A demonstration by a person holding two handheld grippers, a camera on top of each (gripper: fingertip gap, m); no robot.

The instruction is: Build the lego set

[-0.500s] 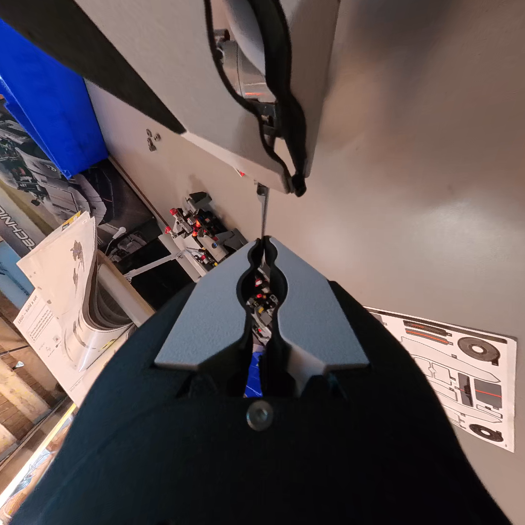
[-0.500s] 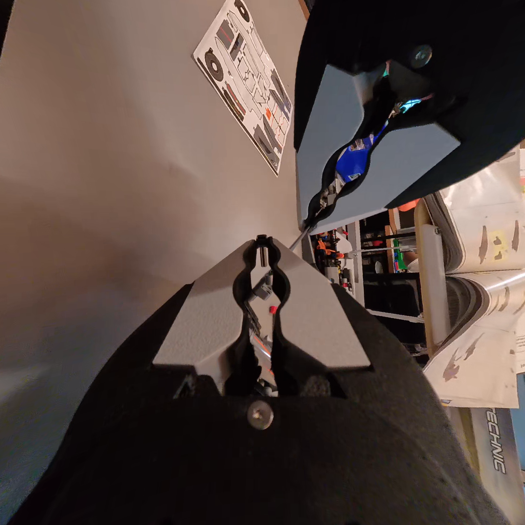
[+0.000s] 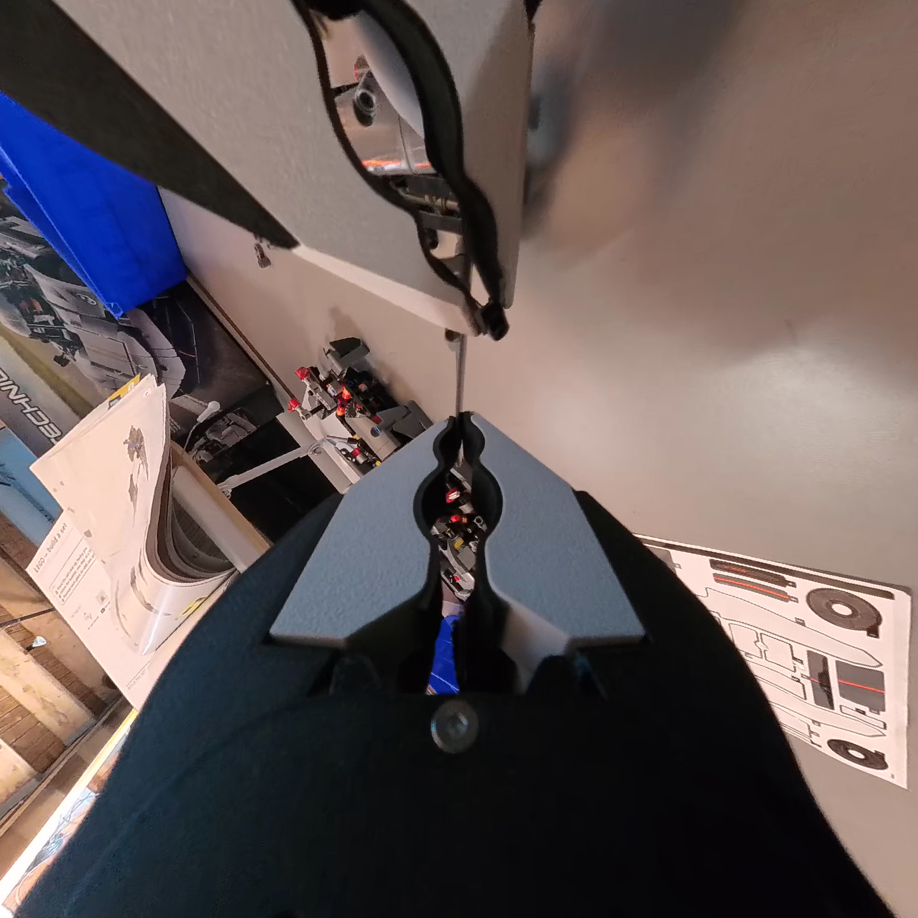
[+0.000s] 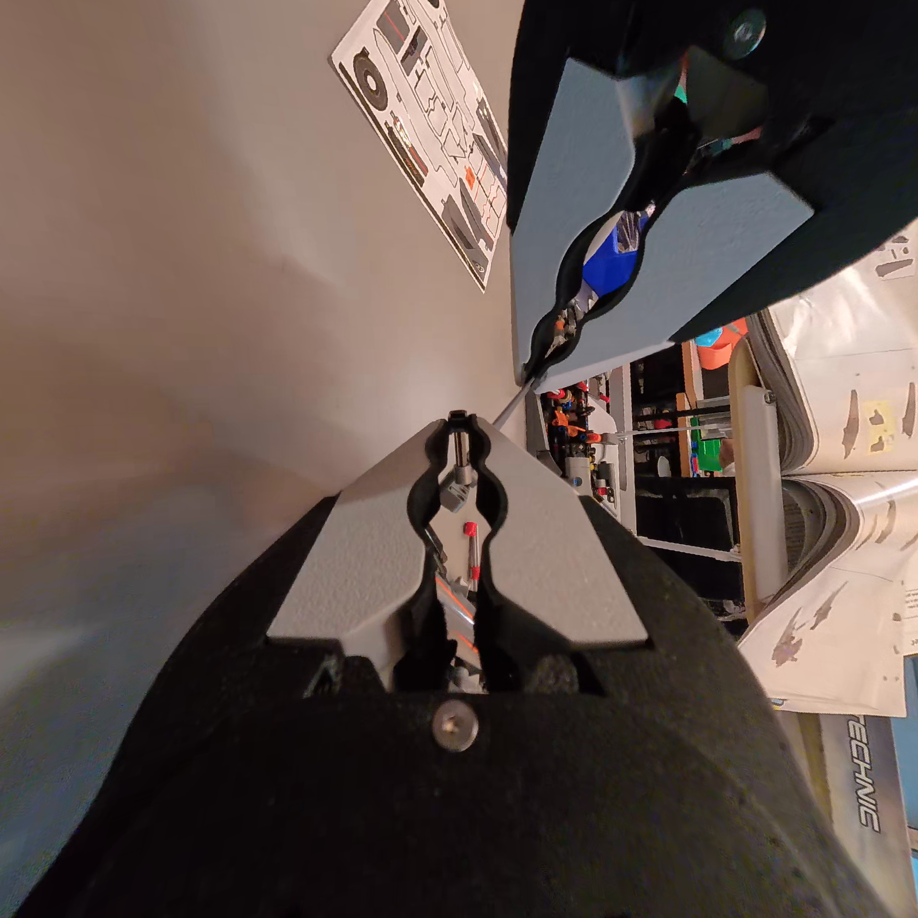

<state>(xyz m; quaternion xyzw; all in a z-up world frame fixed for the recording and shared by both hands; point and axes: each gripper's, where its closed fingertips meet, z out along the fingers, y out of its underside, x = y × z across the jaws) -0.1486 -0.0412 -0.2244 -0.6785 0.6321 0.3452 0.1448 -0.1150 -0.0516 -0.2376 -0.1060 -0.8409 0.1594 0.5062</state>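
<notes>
Lego model (image 3: 355,397) on grey table (image 3: 720,372), sticker sheet (image 3: 804,660) nearby

The thin grey axle (image 3: 459,380) disappears at its near end between the closed tips of the left gripper (image 3: 459,422), so its full length cannot be judged. In the right wrist view, the right gripper (image 4: 459,422) covers most of the small black pin (image 4: 458,416) it pinches. The partly built model (image 3: 347,392) is too small to make out piece by piece. The sticker sheet (image 4: 427,134) runs under the left gripper's finger and off the top edge. The blue bin (image 3: 74,218) is cut by the frame's left edge
</notes>
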